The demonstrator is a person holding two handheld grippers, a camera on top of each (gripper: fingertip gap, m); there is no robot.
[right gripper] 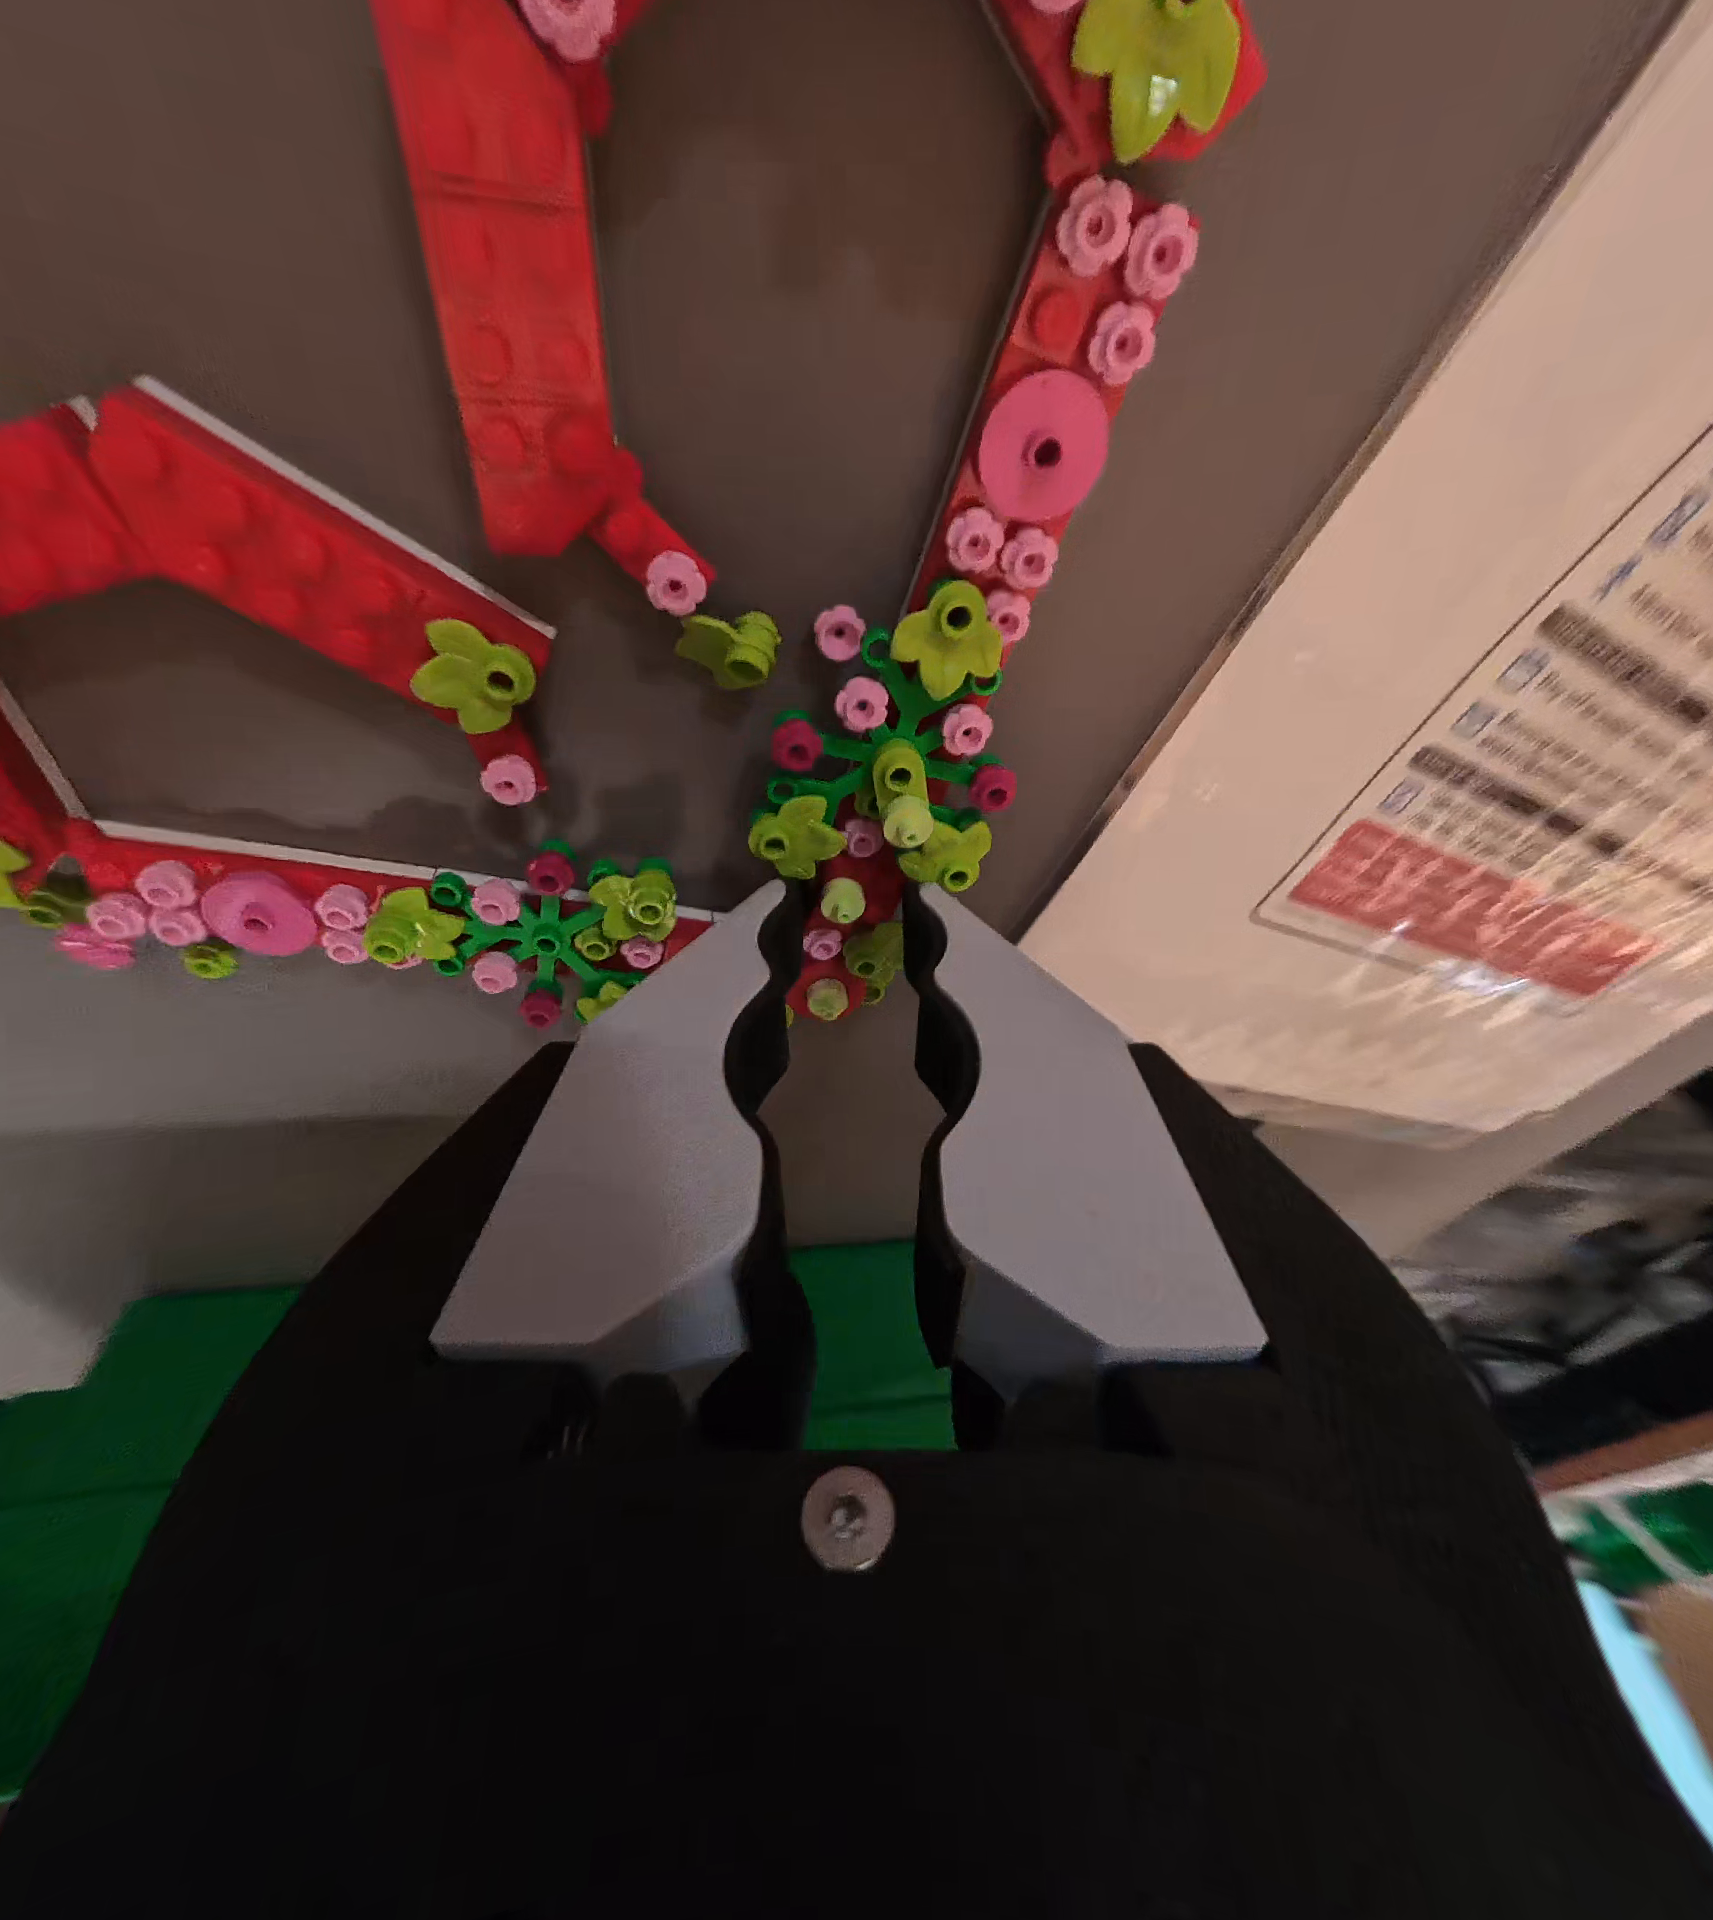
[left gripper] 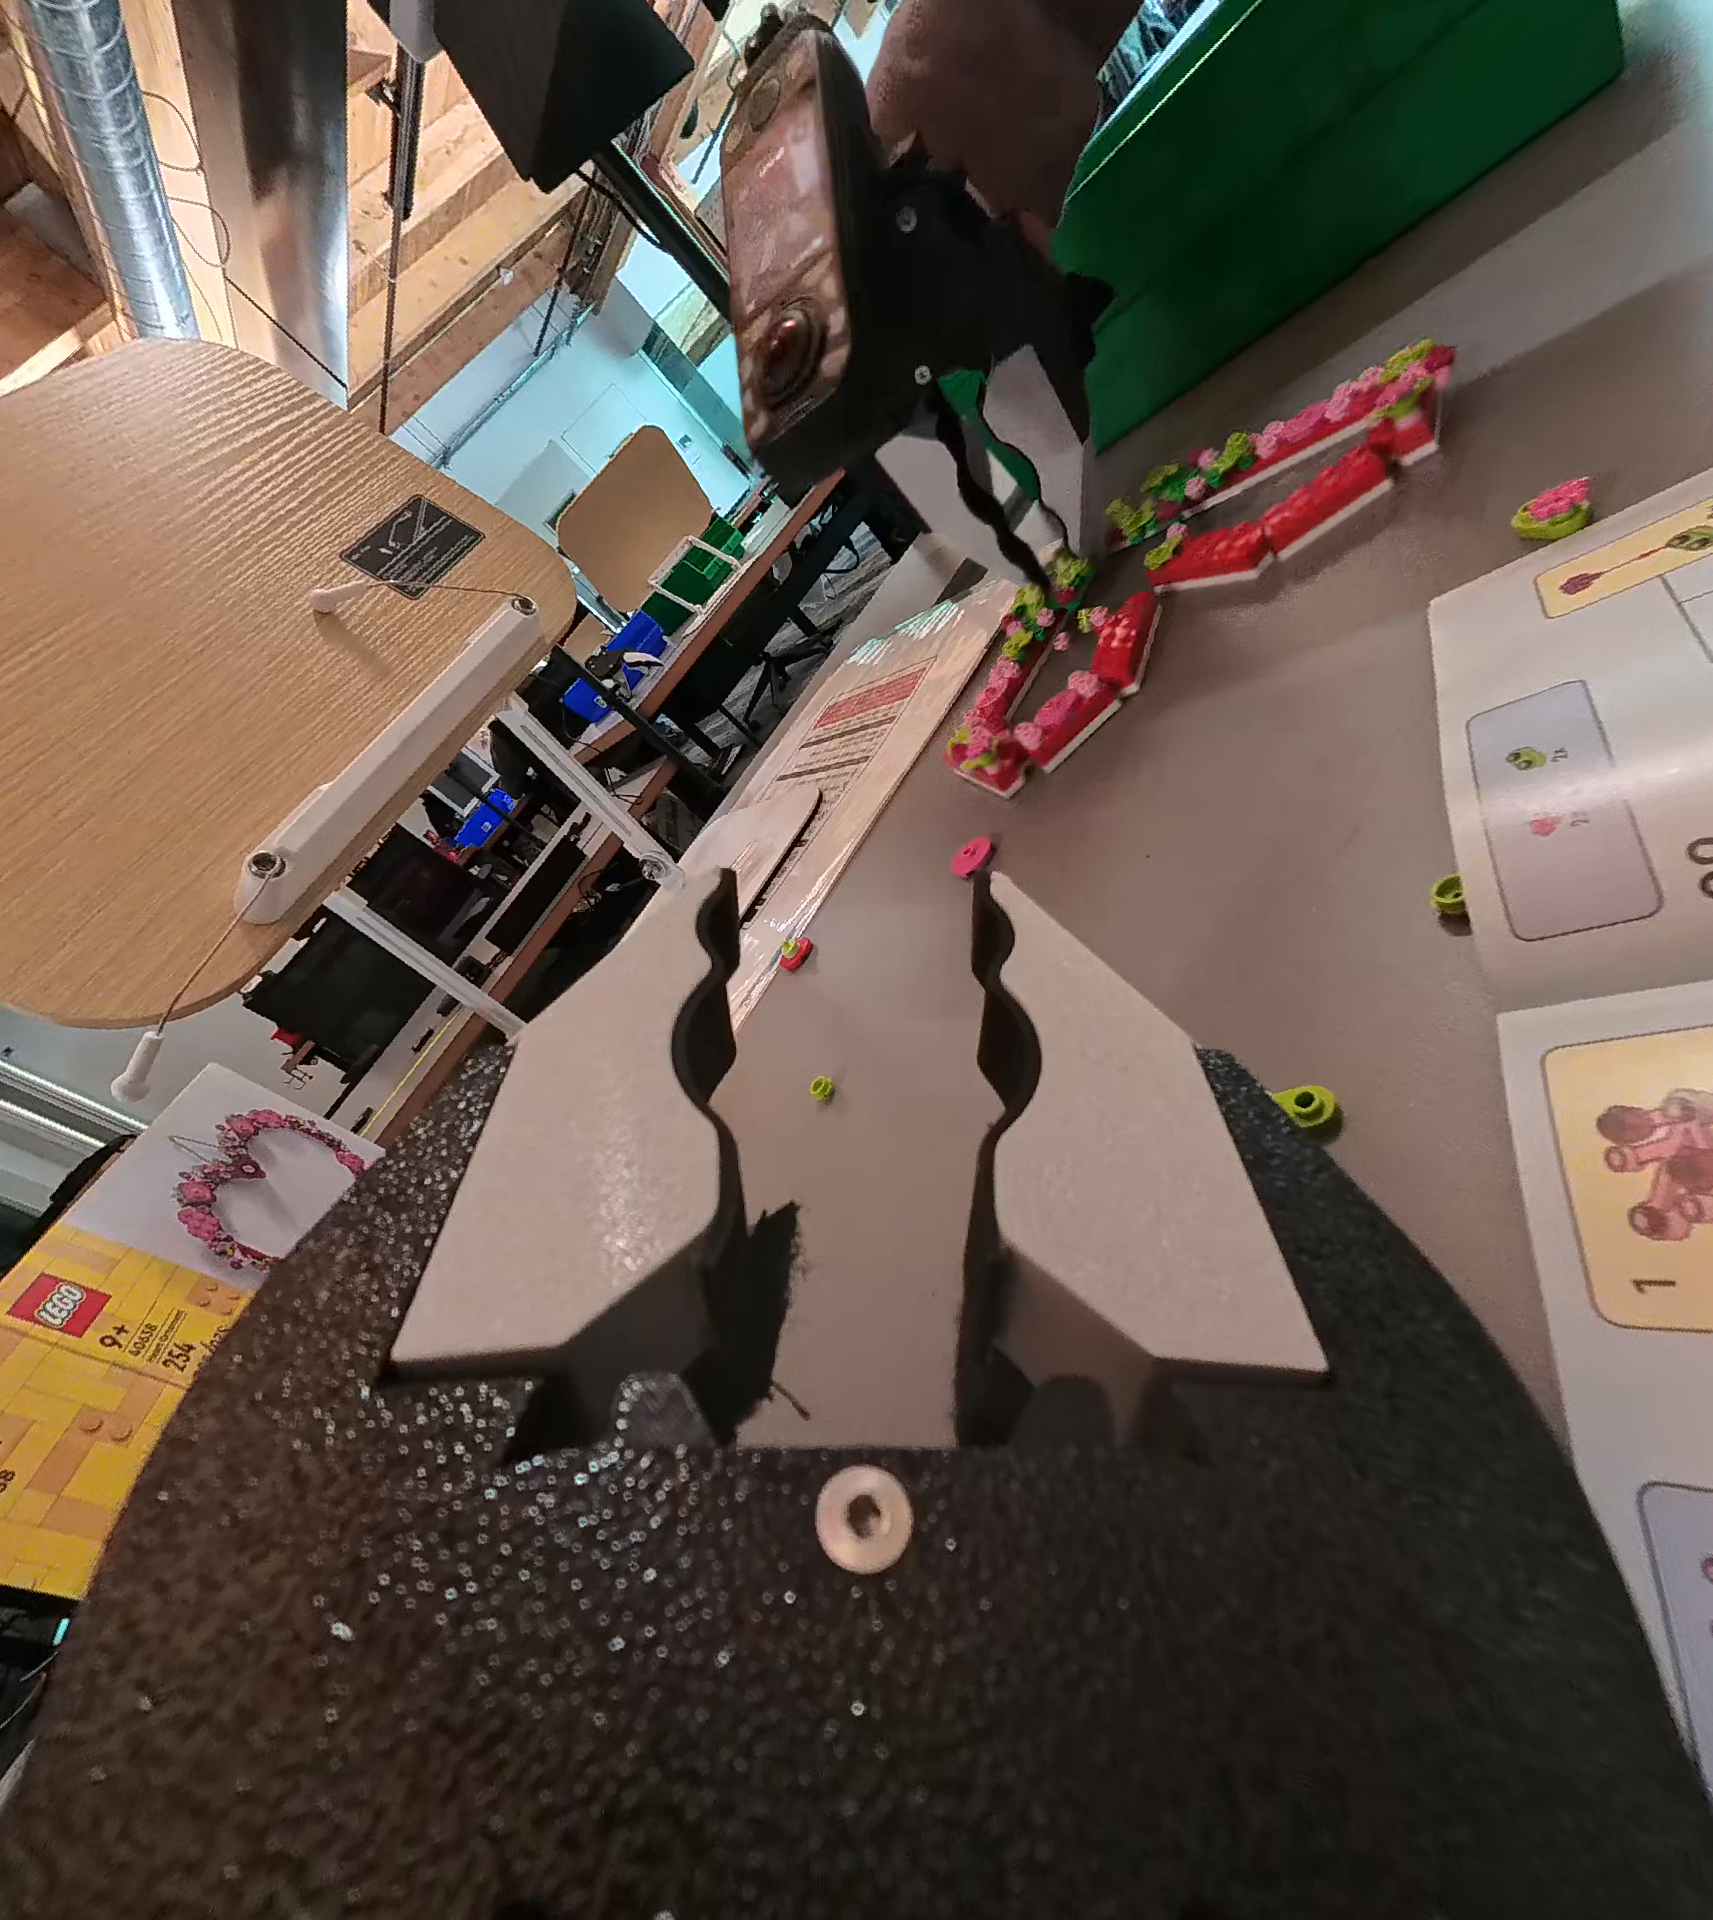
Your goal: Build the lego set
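Observation:
A red lego wreath frame [left gripper: 1319, 494] in several angled segments lies on the grey table [left gripper: 1247, 883], partly covered with pink flowers and lime leaves. My right gripper [right gripper: 847, 899] is closed around the end of the flowered red segment [right gripper: 1049, 312], by a green stem piece [right gripper: 893, 727] with lime studs. It also shows in the left wrist view [left gripper: 1060, 551], tips down on the frame. My left gripper [left gripper: 852, 894] is open and empty, low over the table, well short of the frame.
An open instruction booklet [left gripper: 1610, 727] lies to the right. Loose pieces lie about: a magenta round [left gripper: 971, 857], lime studs [left gripper: 1306, 1104], a lime leaf [right gripper: 732, 644]. A green bin [left gripper: 1351, 135] stands behind the frame, a flat white box [right gripper: 1351, 623] beside it, the set's yellow box [left gripper: 52, 1382] at left. The tips of one gripper are about 25 centimeters away from the tips of the other. The lime leaf [right gripper: 732, 644] is about 5 centimeters from my right fingertips and 20 centimeters from my left.

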